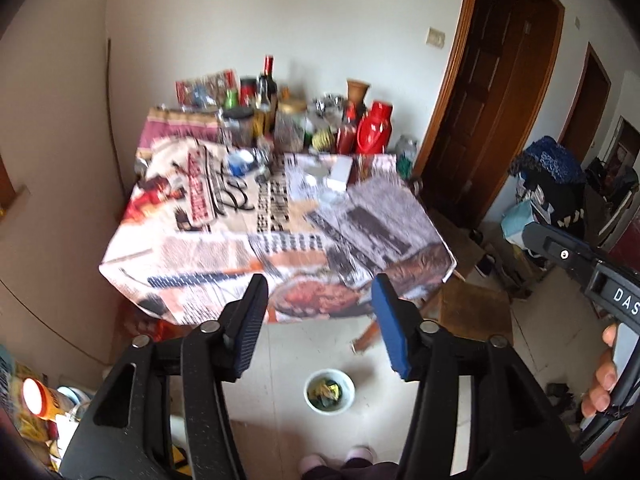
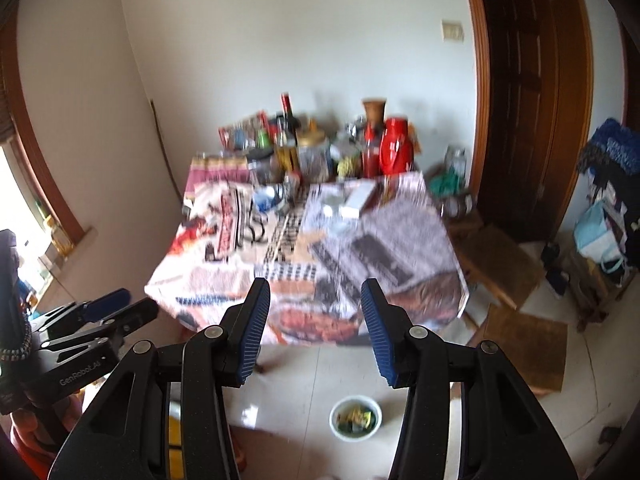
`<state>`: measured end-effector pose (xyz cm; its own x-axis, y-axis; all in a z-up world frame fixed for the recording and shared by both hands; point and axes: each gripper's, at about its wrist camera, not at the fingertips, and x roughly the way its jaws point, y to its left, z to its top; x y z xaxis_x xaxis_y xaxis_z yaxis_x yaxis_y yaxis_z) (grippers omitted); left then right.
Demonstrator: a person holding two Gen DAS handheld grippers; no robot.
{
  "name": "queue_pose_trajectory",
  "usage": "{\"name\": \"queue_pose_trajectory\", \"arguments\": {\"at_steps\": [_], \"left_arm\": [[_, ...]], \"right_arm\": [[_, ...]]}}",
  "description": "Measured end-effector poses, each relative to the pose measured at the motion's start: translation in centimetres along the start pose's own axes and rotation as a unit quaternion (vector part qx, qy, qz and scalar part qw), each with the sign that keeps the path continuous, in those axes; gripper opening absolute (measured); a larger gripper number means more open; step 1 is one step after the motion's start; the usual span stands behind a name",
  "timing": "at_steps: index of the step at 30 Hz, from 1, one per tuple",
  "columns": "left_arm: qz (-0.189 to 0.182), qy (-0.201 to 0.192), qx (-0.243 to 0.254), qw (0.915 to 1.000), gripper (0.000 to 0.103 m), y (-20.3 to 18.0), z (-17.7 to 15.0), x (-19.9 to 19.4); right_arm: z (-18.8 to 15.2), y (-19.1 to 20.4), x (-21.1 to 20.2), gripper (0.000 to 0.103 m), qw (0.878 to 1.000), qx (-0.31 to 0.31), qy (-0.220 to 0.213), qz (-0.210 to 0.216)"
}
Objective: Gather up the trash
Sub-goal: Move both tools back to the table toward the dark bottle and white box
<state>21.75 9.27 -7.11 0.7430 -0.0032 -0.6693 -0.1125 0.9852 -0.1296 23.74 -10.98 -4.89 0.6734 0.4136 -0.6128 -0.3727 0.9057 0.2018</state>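
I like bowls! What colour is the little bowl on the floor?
White bowl, holding green and yellow scraps; the right wrist view shows it best.

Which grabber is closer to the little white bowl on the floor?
Hard to say. Both the left gripper and the right gripper hang open, side by side, high above the white bowl.

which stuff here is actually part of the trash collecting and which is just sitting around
Part of the job:
- white bin on the floor, wrappers already inside
- left gripper, open and empty
- right gripper, open and empty

Just lying about:
- red thermos
- dark bottle with red cap
- jars at the table's back
- white box on the tablecloth
- wooden stools
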Motion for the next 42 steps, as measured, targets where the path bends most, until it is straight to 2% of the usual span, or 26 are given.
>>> {"name": "queue_pose_trajectory", "arguments": {"at_steps": [2,4,6,8,9,12,17,24,28,31,36,42], "left_arm": [[-0.002,-0.021,0.005,0.9998,0.067,0.1,0.6,-1.0],[-0.001,-0.038,0.009,0.9993,0.073,0.1,1.1,-1.5],[0.001,-0.047,0.012,0.9988,0.086,-0.1,1.8,-1.7],[0.001,-0.056,0.012,0.9983,0.096,-0.3,2.3,-1.7],[0.003,-0.06,0.013,0.9981,0.097,-0.4,2.6,-1.5],[0.008,-0.061,0.026,0.9977,0.097,-1.1,3.7,-0.6],[0.019,-0.067,0.026,0.9972,0.097,-2.0,5.7,1.8],[0.035,-0.071,0.006,0.9969,0.097,-4.1,10.5,6.6],[0.052,-0.072,-0.01,0.996,0.097,-5.6,13.6,9.6],[0.069,-0.075,-0.02,0.9947,0.097,-6.4,15.3,11.4],[0.096,-0.061,-0.033,0.993,0.097,-7.1,17.1,15.0],[0.118,-0.029,-0.06,0.9908,0.097,-5.4,18.4,19.2]], "right_arm": [[0.5,0.0,-0.9,0.049,1.0,0.004,-0.02,-0.004],[1.0,0.0,-1.8,0.061,0.999,0.007,-0.041,-0.01],[1.5,-0.1,-2.1,0.069,0.998,0.005,-0.058,-0.018],[2.2,0.0,-1.9,0.072,0.997,-0.008,-0.067,-0.027],[2.4,0.1,-1.8,0.072,0.997,-0.013,-0.07,-0.033],[3.5,-0.2,-0.5,0.08,0.996,-0.024,-0.073,-0.04],[5.6,-1.5,2.1,0.08,0.996,-0.037,-0.074,-0.025],[9.2,-4.1,4.9,0.08,0.994,-0.071,-0.079,-0.014],[12.0,-6.4,7.1,0.08,0.994,-0.079,-0.067,0.015],[13.5,-7.7,9.0,0.08,0.994,-0.095,-0.06,0.016],[15.1,-9.8,12.5,0.08,0.994,-0.102,-0.04,0.022],[16.5,-11.0,16.9,0.08,0.995,-0.095,-0.01,0.021]]}}
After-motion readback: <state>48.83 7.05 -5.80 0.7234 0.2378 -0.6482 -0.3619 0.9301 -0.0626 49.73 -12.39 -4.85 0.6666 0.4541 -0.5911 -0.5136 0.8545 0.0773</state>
